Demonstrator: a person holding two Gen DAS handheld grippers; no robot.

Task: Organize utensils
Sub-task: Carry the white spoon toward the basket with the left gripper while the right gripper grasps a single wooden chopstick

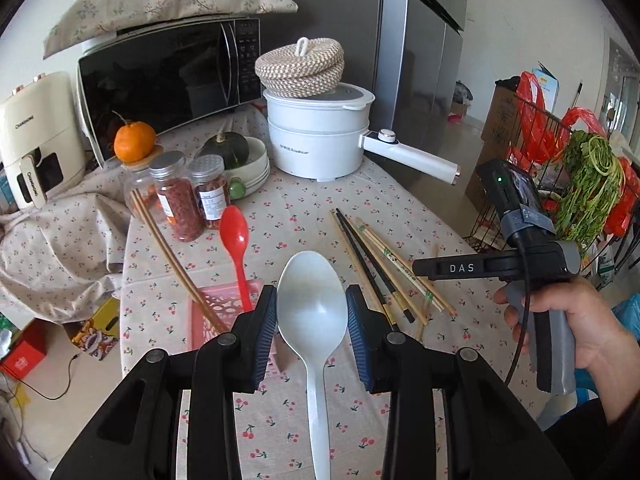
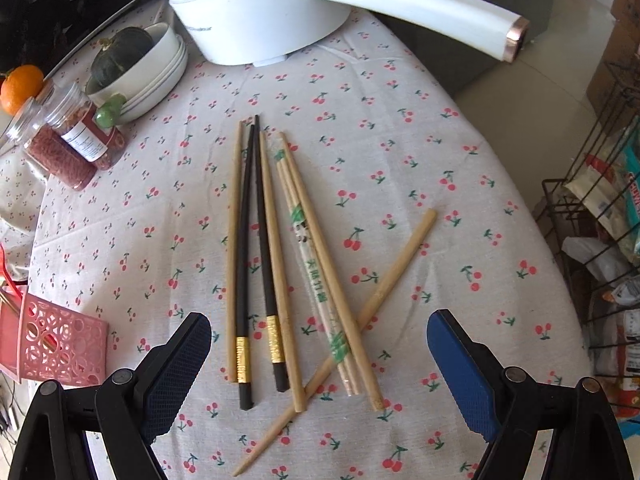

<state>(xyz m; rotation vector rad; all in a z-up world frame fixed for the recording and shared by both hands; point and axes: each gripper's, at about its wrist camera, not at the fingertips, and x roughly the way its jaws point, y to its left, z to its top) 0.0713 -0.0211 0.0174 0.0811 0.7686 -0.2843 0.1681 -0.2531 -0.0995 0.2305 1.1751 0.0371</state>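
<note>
The left gripper has its jaws closed against the bowl of a white plastic spoon, handle pointing back toward the camera, above the cherry-print tablecloth. Just to its left stands a pink perforated basket near the table's left edge, already holding a red spoon and a pair of wooden chopsticks. The job looks partly done: the white spoon is not yet in the basket.

The right gripper hovers with jaws wide apart over a loose pile of chopsticks, black and wooden, lying mid-table and still to be sorted.

Spice jars and a white electric pot crowd the far side. The table's right edge lies near the pile, with a wire rack beyond it.
</note>
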